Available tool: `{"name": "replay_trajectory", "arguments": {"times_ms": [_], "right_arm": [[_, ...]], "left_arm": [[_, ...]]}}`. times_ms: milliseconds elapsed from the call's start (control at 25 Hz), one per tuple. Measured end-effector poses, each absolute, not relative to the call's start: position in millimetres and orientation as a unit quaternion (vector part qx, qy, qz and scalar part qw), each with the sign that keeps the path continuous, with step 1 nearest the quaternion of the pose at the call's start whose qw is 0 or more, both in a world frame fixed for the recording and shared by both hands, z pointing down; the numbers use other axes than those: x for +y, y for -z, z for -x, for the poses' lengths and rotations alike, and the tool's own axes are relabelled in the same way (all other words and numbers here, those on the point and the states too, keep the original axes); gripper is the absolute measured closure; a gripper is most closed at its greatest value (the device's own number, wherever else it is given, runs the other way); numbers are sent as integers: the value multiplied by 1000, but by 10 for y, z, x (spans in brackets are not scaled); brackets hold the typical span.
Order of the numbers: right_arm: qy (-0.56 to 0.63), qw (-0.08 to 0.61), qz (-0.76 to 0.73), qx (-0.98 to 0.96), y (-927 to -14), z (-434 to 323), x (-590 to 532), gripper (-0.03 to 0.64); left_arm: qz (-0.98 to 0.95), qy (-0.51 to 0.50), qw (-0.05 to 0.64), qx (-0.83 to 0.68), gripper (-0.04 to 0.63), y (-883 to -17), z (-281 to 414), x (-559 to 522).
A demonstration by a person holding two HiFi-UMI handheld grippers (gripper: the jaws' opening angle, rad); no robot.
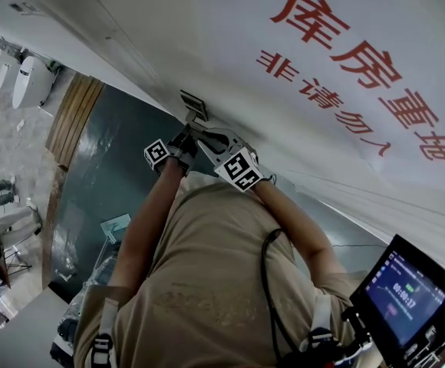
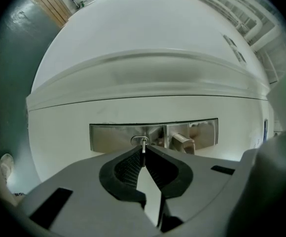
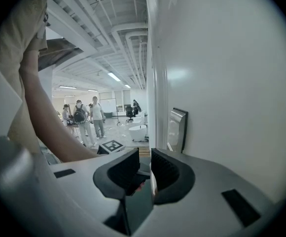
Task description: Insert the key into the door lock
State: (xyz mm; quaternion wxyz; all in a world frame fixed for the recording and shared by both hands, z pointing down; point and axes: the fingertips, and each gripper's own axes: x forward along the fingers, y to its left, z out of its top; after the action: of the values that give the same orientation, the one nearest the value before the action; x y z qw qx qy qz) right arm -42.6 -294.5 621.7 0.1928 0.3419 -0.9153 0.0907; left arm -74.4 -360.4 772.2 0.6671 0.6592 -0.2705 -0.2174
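At lock plate [image 2: 112,137]: left gripper [image 2: 143,155] pinches key [image 2: 143,145]; right gripper [image 3: 145,165] jaws slightly apart.

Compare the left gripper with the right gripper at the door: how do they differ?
The left gripper has its jaws shut on the key; the right gripper has its jaws slightly apart, clamping nothing. The left gripper faces the lock plate squarely, with the key tip at the keyhole; the right gripper looks along the door and sees that plate from the side. Both are close to the plate.
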Motion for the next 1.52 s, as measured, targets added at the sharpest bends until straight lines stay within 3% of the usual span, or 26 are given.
{"name": "replay_trajectory", "arguments": {"times_ms": [1160, 1520], "right_arm": [[-54, 204, -331, -920, -6142, 309, -3098, 534], [-59, 209, -319, -923, -6182, 354, -3092, 534]], "left_arm": [[-675, 228, 650, -264, 563, -7713, 640, -3701], [-728, 163, 593, -304, 561, -7701, 627, -3747]]}}
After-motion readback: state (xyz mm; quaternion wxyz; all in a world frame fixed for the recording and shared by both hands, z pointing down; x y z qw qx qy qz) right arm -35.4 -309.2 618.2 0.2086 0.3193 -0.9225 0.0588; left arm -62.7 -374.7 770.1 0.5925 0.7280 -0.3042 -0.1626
